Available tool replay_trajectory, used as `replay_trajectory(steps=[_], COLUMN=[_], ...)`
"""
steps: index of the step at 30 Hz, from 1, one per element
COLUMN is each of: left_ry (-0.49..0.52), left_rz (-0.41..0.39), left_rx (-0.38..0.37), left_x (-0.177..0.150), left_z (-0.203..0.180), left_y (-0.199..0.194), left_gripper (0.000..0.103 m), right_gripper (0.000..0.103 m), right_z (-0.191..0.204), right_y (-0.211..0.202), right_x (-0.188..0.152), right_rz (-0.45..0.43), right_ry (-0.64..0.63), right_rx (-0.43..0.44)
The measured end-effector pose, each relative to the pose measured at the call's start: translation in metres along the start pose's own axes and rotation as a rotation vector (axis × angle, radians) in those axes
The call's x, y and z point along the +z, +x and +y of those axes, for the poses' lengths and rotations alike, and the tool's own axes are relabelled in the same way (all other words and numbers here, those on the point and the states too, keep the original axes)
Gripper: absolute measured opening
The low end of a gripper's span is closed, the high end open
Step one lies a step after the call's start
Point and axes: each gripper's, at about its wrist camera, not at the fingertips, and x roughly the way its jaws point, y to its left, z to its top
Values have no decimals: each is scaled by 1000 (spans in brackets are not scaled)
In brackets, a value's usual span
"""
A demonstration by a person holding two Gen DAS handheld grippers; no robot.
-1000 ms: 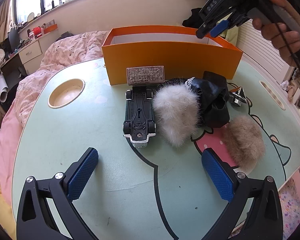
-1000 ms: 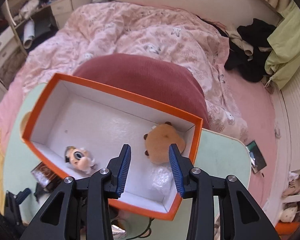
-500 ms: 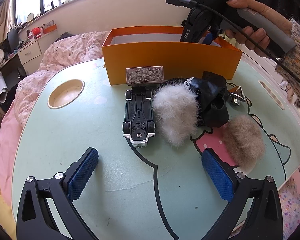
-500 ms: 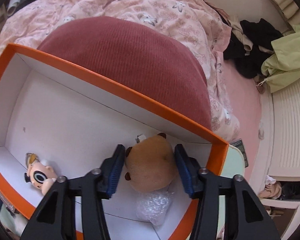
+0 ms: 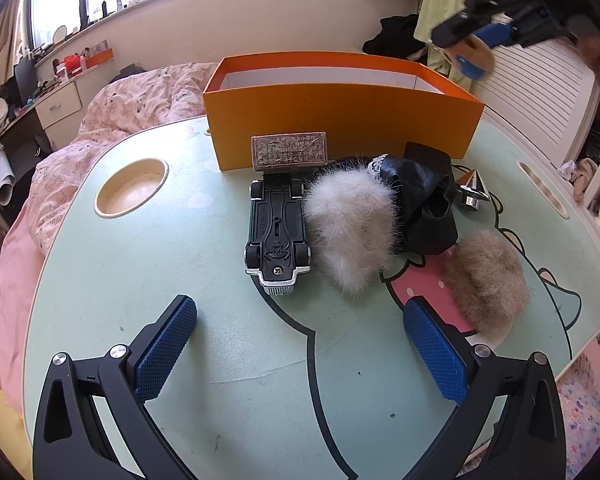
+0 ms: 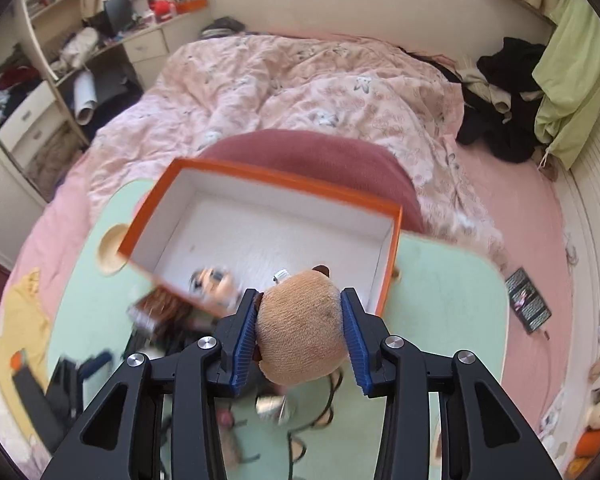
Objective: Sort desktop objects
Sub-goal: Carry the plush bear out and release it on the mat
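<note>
My right gripper is shut on a round brown plush toy and holds it high above the orange box; it shows at the top right of the left wrist view. A small doll lies inside the box. My left gripper is open and empty, low over the green table. In front of it lie an upturned black toy car, a white fur piece, a black cloth, a tan fur piece and a brown card leaning on the orange box.
A silver cone lies at the right by the box. A round cup recess is in the table's left side. A pink bed lies behind the table. A red cushion sits behind the box.
My right gripper closed on the brown plush toy inside the box and lifted it up and out, towards the right. My left gripper has not moved.
</note>
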Motion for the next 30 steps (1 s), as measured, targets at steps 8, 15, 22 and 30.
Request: replay_trajectory(steps=[8,15,22,30], left_ry=[0,-1,-3,-2], left_rz=[0,-1,-1,-2], left_rx=[-1,0,2,3], left_x=[0,0,0,0], left_z=[1,1,1,1], left_y=[0,0,0,0], left_gripper=[103,103,103,103], right_gripper=[46,69,69,73], right_z=[6,-22,-37,-2], right_y=[21,6,-4,24], right_x=[-72,-93,-148,-173], right_rz=[3,-140,-180,-152], right_ry=[52,161,171,64], right_rx=[191,213,146,74])
